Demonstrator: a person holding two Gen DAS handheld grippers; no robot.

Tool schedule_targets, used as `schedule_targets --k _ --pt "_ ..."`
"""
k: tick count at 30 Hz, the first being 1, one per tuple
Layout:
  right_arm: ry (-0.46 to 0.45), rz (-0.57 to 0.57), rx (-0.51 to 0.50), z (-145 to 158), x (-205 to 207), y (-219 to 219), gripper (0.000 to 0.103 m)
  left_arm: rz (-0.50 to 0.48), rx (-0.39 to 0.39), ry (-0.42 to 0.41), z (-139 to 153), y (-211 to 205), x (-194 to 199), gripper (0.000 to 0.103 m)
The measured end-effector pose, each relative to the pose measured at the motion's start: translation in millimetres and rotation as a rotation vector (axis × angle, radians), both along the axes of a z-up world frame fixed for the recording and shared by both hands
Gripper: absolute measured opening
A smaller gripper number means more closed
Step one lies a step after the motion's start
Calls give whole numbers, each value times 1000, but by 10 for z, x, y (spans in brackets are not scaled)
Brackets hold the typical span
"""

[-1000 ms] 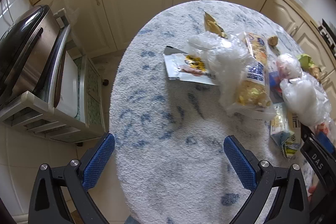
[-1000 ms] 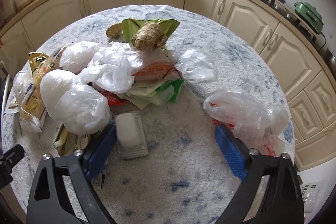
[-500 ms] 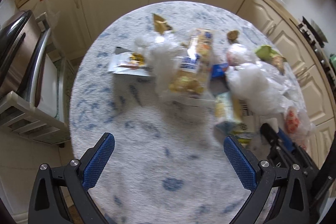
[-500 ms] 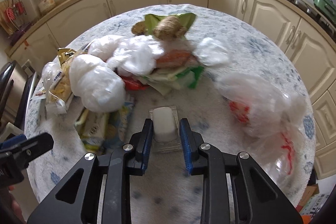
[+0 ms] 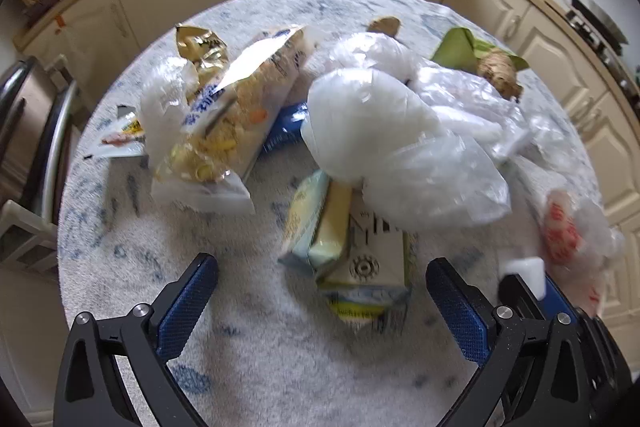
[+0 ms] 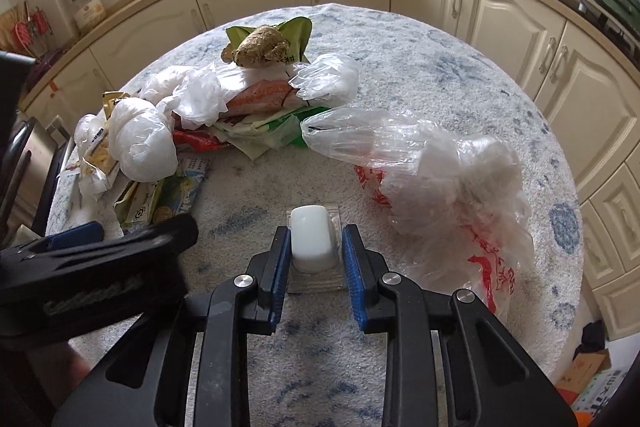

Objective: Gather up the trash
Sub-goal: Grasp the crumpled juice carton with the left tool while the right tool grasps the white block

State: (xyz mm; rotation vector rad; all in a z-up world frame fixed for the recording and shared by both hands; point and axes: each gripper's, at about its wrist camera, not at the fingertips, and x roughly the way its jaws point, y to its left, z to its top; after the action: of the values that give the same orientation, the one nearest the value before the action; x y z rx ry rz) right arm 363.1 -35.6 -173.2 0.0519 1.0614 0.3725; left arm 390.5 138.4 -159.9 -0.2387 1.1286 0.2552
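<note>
My right gripper (image 6: 313, 245) is shut on a small white plastic cup on a clear tray (image 6: 312, 238) and holds it above the round table (image 6: 460, 67). The cup also shows in the left wrist view (image 5: 524, 271), at the right edge. My left gripper (image 5: 320, 287) is open and empty, hovering over a flattened carton (image 5: 360, 263). Trash is piled on the table: a snack bag (image 5: 236, 107), white plastic bags (image 5: 380, 123), a green wrapper with a ginger root (image 6: 262, 47), and a clear bag with red print (image 6: 448, 187).
Cream kitchen cabinets (image 6: 500, 7) curve round behind the table. A steel appliance and rack (image 5: 24, 131) stand left of the table. A gold foil wrapper (image 5: 198, 47) and a flat printed packet (image 5: 120, 139) lie at the table's far left.
My right gripper closed on the white cup and lifted it off the table. My left gripper swung right, from the table's bare left side to over the carton.
</note>
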Motion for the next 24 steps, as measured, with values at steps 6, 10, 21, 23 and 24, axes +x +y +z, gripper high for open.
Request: schedule_targets --k 6,10,21,23,24 --pt "-7 6 -4 -11 35 -6 27 -17 67 -52 -30 -172 26 85" --pt "-9 -1 -8 -13 14 3 27 -49 79 -72 -18 -286 -94 65" --pt "27 -8 7 40 -260 4 26 -95 47 -41 61 -237 -645 64" --pt "33 -12 7 50 -348 -2 25 -106 40 -39 82 -223 -741 64" --pt "35 -14 5 51 -392 -11 24 -112 35 -41 103 -224 -800 64"
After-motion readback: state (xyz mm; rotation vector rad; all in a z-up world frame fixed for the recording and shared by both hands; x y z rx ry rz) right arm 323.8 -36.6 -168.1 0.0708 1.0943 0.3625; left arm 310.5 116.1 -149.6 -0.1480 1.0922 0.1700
